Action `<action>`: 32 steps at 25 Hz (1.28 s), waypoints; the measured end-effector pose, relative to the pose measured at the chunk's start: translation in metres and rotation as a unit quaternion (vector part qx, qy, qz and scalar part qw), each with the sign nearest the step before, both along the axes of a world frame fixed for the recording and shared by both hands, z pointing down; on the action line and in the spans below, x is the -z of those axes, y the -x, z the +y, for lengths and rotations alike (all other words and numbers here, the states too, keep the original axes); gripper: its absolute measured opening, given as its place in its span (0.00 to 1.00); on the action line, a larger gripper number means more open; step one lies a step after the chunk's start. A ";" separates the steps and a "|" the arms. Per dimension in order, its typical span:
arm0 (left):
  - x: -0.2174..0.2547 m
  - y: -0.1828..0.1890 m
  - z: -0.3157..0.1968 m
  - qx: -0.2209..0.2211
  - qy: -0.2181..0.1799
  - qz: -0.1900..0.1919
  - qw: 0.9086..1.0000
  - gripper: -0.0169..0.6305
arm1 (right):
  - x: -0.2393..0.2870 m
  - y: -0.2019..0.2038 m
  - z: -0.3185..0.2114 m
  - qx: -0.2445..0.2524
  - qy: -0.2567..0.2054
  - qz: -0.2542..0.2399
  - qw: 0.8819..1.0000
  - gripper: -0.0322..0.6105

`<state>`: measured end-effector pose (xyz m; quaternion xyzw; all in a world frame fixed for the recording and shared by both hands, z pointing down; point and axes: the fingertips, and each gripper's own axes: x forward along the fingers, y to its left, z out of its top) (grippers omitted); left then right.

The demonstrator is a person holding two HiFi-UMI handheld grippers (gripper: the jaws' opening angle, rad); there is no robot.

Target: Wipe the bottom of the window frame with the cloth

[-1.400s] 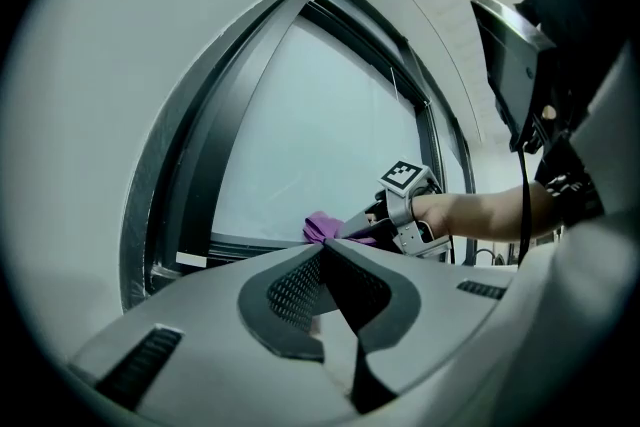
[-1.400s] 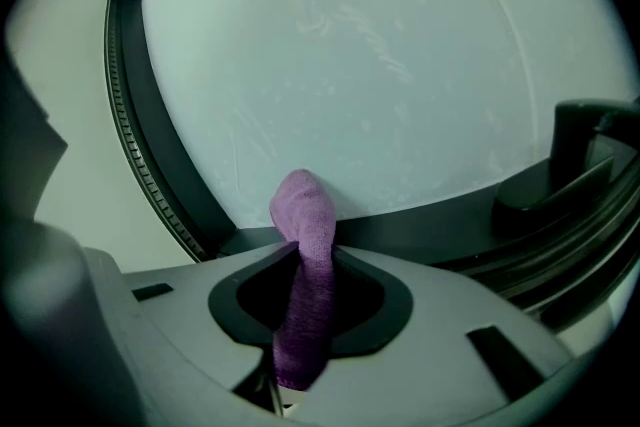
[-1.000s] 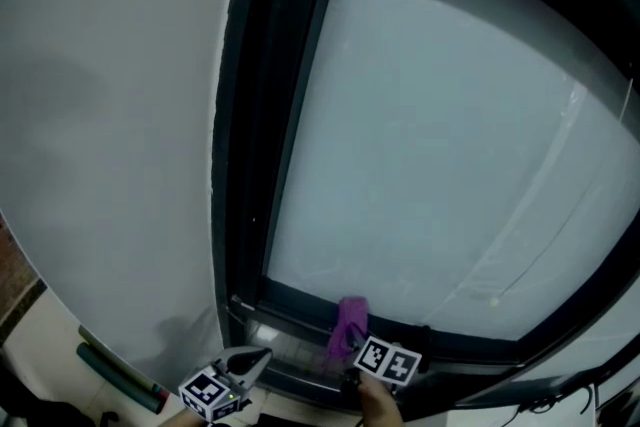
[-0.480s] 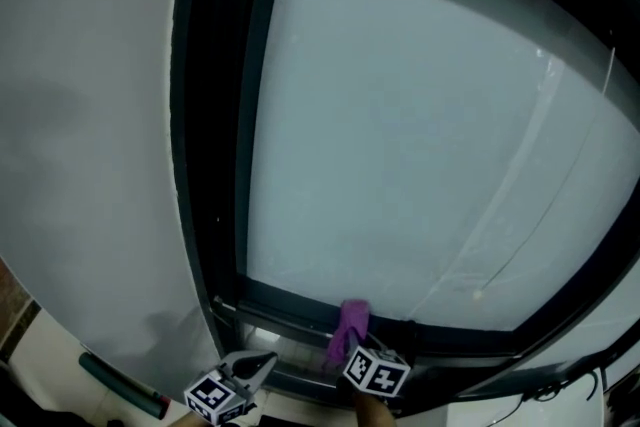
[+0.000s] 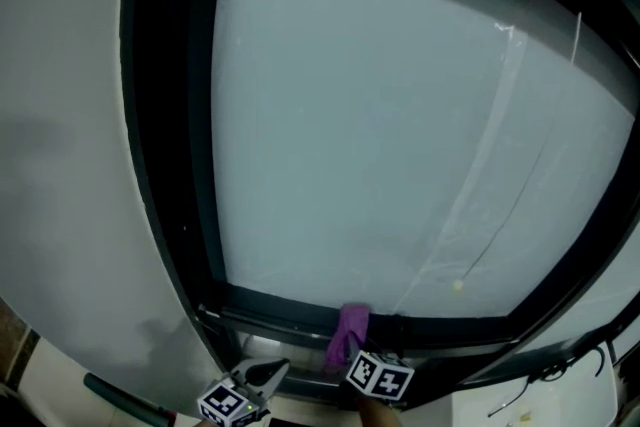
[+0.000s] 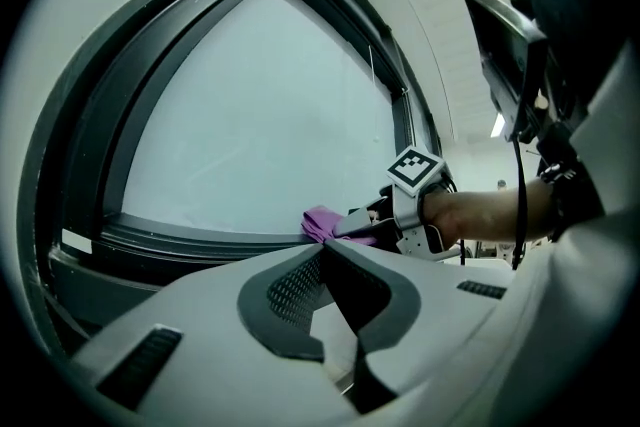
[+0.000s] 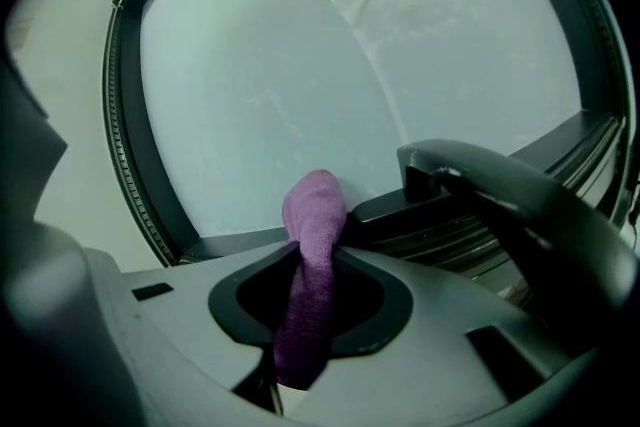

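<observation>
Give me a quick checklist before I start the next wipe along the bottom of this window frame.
1. Grip: right gripper clamps the cloth: ok.
2. Position: cloth tip at the bottom rail of the window frame: ok.
3. Pressure on the rail: cannot tell.
4. Spare tool: left gripper shut, empty, apart from the cloth: ok.
5. Rightward path: not ok, a dark fitting juts beside the cloth.

Window frame [image 5: 170, 165] farther left in the head view, seemingly.

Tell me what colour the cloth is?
Purple. The cloth shows best in the right gripper view, clamped in the right gripper.
</observation>
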<state>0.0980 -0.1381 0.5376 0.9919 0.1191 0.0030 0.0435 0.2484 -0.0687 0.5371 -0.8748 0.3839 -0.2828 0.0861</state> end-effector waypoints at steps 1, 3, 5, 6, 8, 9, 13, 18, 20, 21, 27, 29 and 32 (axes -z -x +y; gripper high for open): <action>0.000 -0.002 0.002 -0.002 0.003 0.003 1.000 0.03 | 0.000 0.000 0.002 -0.003 -0.001 0.001 1.000 0.18; -0.002 -0.003 0.003 -0.002 0.009 0.005 1.000 0.03 | -0.001 -0.001 0.004 -0.014 -0.010 0.000 1.000 0.18; -0.004 -0.003 -0.001 0.001 0.013 0.004 1.000 0.03 | 0.000 -0.002 0.005 -0.030 -0.026 -0.003 0.999 0.18; -0.004 -0.003 -0.004 0.004 0.015 0.004 1.000 0.03 | 0.000 -0.002 0.007 -0.039 -0.033 -0.003 0.999 0.18; -0.005 -0.004 -0.009 0.008 0.020 0.005 1.000 0.03 | 0.001 -0.004 0.010 -0.054 -0.042 -0.002 0.998 0.18; -0.004 -0.005 -0.011 0.009 0.021 0.006 1.000 0.03 | 0.002 -0.006 0.012 -0.060 -0.046 -0.002 0.997 0.18; -0.002 -0.009 -0.010 0.006 0.025 0.012 1.000 0.03 | 0.006 -0.009 0.022 -0.076 -0.065 -0.001 0.995 0.18; -0.002 -0.013 -0.005 -0.001 0.019 0.011 1.000 0.03 | 0.007 -0.009 0.030 -0.087 -0.085 0.008 0.993 0.18; -0.001 -0.014 -0.001 -0.005 0.017 0.008 1.000 0.03 | 0.007 -0.009 0.035 -0.087 -0.086 0.008 0.992 0.18; 0.000 -0.015 0.000 -0.006 0.015 0.007 1.000 0.03 | 0.008 -0.009 0.037 -0.086 -0.088 0.008 0.992 0.18; -0.001 -0.016 0.009 -0.011 0.007 0.001 1.000 0.03 | 0.000 -0.008 0.045 -0.088 -0.083 0.007 0.993 0.18; -0.003 -0.016 0.015 -0.016 0.005 -0.003 1.000 0.03 | -0.001 -0.009 0.052 -0.091 -0.073 0.012 0.993 0.18; -0.002 -0.017 0.022 -0.017 0.005 -0.005 1.000 0.03 | -0.001 -0.009 0.059 -0.087 -0.066 0.015 0.994 0.18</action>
